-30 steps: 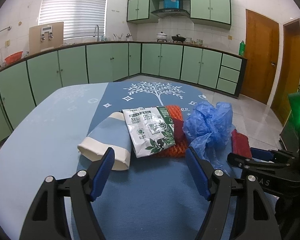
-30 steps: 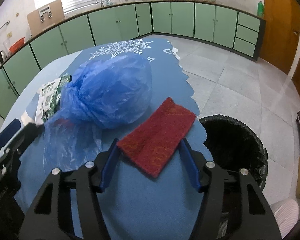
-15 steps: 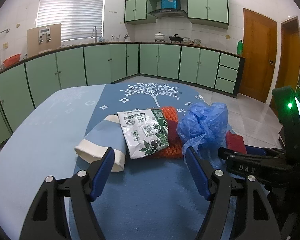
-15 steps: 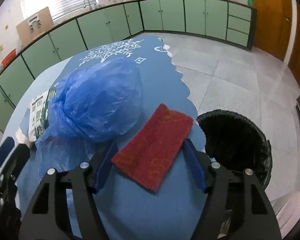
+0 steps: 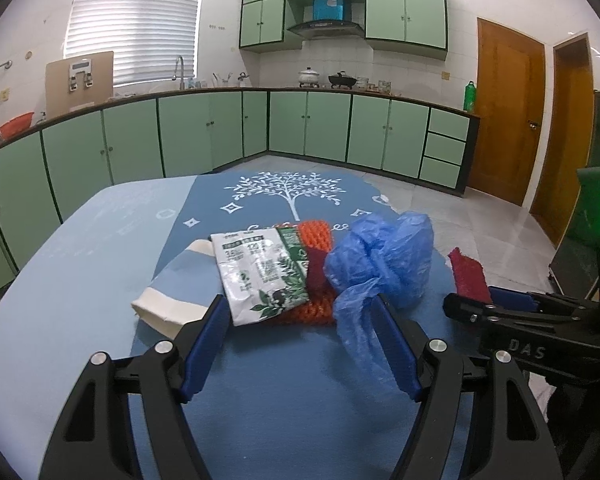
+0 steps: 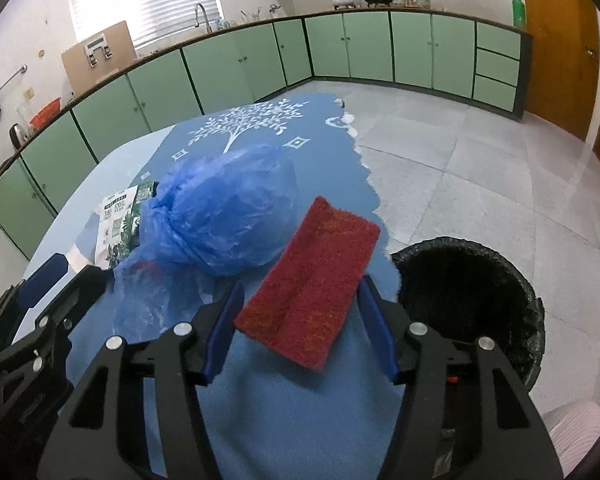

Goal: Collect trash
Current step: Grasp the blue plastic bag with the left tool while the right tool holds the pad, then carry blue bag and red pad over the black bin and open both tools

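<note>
A red scouring pad (image 6: pixel 312 276) appears lifted off the blue tablecloth (image 6: pixel 284 412), its near end between the blue fingers of my right gripper (image 6: pixel 300 300), jaws wide apart. A crumpled blue plastic bag (image 6: pixel 224 220) lies to its left, also in the left wrist view (image 5: pixel 380 268). A white and green wrapper (image 5: pixel 260 276) lies on an orange net (image 5: pixel 316 240) beside a folded blue and white cloth (image 5: pixel 176 296). My left gripper (image 5: pixel 300 316) is open and empty, just short of the wrapper. The right gripper shows in the left wrist view (image 5: pixel 500 300).
A black lined trash bin (image 6: pixel 468 300) stands on the tiled floor right of the table edge. Green kitchen cabinets (image 5: pixel 300 128) run along the far walls. Wooden doors (image 5: pixel 508 108) are at the right.
The right gripper has risen and tilted up, and the red pad's near end now looks lifted above the cloth. The left gripper has drawn back slightly and tilted up.
</note>
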Available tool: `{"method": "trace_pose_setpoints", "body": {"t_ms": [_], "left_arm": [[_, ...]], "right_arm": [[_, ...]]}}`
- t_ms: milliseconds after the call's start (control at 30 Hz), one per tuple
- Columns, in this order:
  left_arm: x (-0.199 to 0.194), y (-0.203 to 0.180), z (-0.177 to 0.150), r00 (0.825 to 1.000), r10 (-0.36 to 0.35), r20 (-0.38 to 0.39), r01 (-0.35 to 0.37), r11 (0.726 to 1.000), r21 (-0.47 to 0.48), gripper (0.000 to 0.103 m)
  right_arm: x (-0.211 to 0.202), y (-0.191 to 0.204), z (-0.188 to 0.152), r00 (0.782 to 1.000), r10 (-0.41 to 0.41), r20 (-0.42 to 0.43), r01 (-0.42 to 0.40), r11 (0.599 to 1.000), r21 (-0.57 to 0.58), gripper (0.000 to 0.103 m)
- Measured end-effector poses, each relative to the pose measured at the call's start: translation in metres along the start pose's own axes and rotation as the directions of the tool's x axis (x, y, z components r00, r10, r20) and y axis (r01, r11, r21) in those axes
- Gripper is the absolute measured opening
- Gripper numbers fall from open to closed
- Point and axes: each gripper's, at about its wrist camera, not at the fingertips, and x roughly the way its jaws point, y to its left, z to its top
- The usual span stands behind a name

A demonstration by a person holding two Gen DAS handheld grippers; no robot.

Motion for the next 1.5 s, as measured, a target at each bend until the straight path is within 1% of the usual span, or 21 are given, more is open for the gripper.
{"method": "trace_pose_setpoints", "body": {"t_ms": [167,300,400,533,667,700,767,833,867,1000,1100,1233,1367,1500], "left_arm": [[0.001,-0.011,0.005,1.000,-0.025,0.007,0.025,1.000,0.017,0.072],[0.005,-0.026,0.010,0.998,-0.053,0.015,0.052,0.998,0.039,0.071],[0.010,-0.037,0.014,0.997,-0.070,0.020,0.069,0.996,0.048,0.069],[0.027,-0.051,0.020,0.997,-0.071,0.014,0.070,0.995,0.068,0.063],[0.043,-0.061,0.026,0.998,-0.060,0.013,0.058,0.994,0.090,0.062],[0.048,-0.064,0.027,0.998,-0.057,0.009,0.056,0.994,0.091,0.060],[0.056,-0.067,0.029,0.999,-0.054,-0.004,0.054,0.994,0.094,0.051],[0.062,-0.070,0.030,0.999,-0.051,-0.017,0.052,0.994,0.097,0.034],[0.063,-0.069,0.029,0.998,-0.052,-0.020,0.054,0.994,0.097,0.030],[0.062,-0.073,0.029,0.998,-0.055,-0.014,0.056,0.994,0.095,0.005],[0.056,-0.076,0.031,0.998,-0.067,-0.006,0.067,0.994,0.091,0.003],[0.044,-0.085,0.037,0.995,-0.098,0.014,0.096,0.991,0.093,0.003],[0.033,-0.105,0.046,0.988,-0.149,0.029,0.145,0.984,0.108,0.003],[0.031,-0.129,0.051,0.978,-0.206,0.021,0.202,0.972,0.122,0.003]], "right_arm": [[-0.015,-0.015,0.005,1.000,-0.005,0.030,0.004,1.000,0.024,0.056],[-0.025,-0.031,0.009,0.998,-0.034,0.049,0.032,0.999,0.035,0.056],[-0.029,-0.042,0.011,0.997,-0.053,0.057,0.051,0.998,0.038,0.056],[-0.032,-0.052,0.012,0.996,-0.070,0.062,0.067,0.997,0.045,0.056],[-0.031,-0.061,0.011,0.995,-0.083,0.063,0.080,0.996,0.051,0.057],[-0.031,-0.064,0.012,0.994,-0.085,0.064,0.082,0.995,0.054,0.057],[-0.031,-0.068,0.011,0.994,-0.091,0.064,0.087,0.995,0.056,0.057],[-0.030,-0.073,0.011,0.993,-0.096,0.063,0.092,0.994,0.058,0.057],[-0.030,-0.075,0.010,0.993,-0.098,0.062,0.095,0.994,0.058,0.057],[-0.033,-0.076,0.011,0.991,-0.113,0.076,0.110,0.993,0.041,0.057],[-0.038,-0.078,0.012,0.989,-0.112,0.096,0.109,0.993,0.039,0.057],[-0.049,-0.084,0.014,0.985,-0.120,0.127,0.115,0.992,0.043,0.057],[-0.059,-0.098,0.016,0.979,-0.138,0.150,0.130,0.990,0.061,0.057],[-0.070,-0.122,0.015,0.973,-0.165,0.162,0.154,0.985,0.081,0.057]]}}
